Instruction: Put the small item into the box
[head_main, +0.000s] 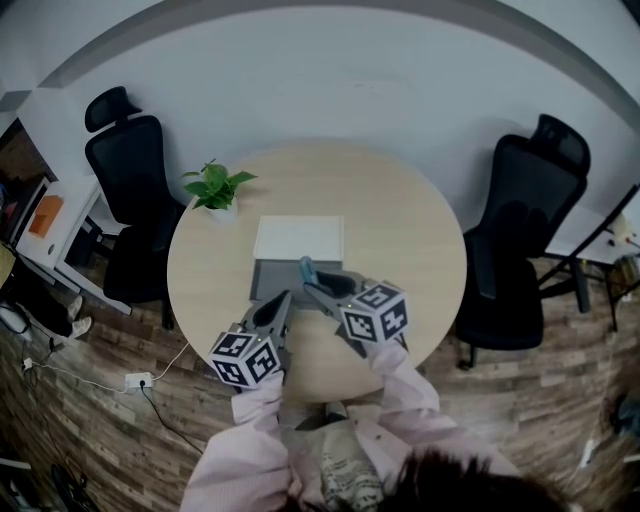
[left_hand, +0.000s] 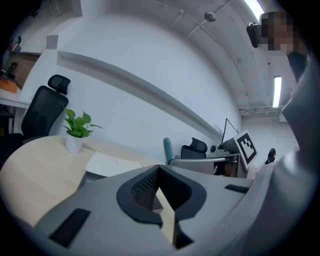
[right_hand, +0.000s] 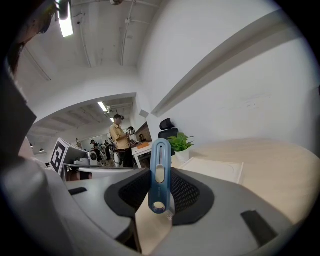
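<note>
A slim blue cutter-like item (right_hand: 160, 175) stands upright between the pads of my right gripper (right_hand: 159, 196), which is shut on it. In the head view the blue item (head_main: 306, 268) hangs over the near edge of the open grey box (head_main: 272, 276), whose white lid (head_main: 298, 238) lies flat behind it. My left gripper (head_main: 283, 298) hovers just left of the right gripper (head_main: 312, 287), above the box's front. The left gripper (left_hand: 159, 171) has its jaws together with nothing between them.
A round light-wood table (head_main: 410, 225) carries the box and a small potted plant (head_main: 215, 188) at its far left. Black office chairs (head_main: 130, 165) stand to the left and right (head_main: 525, 235). People (right_hand: 119, 140) stand far off in the room.
</note>
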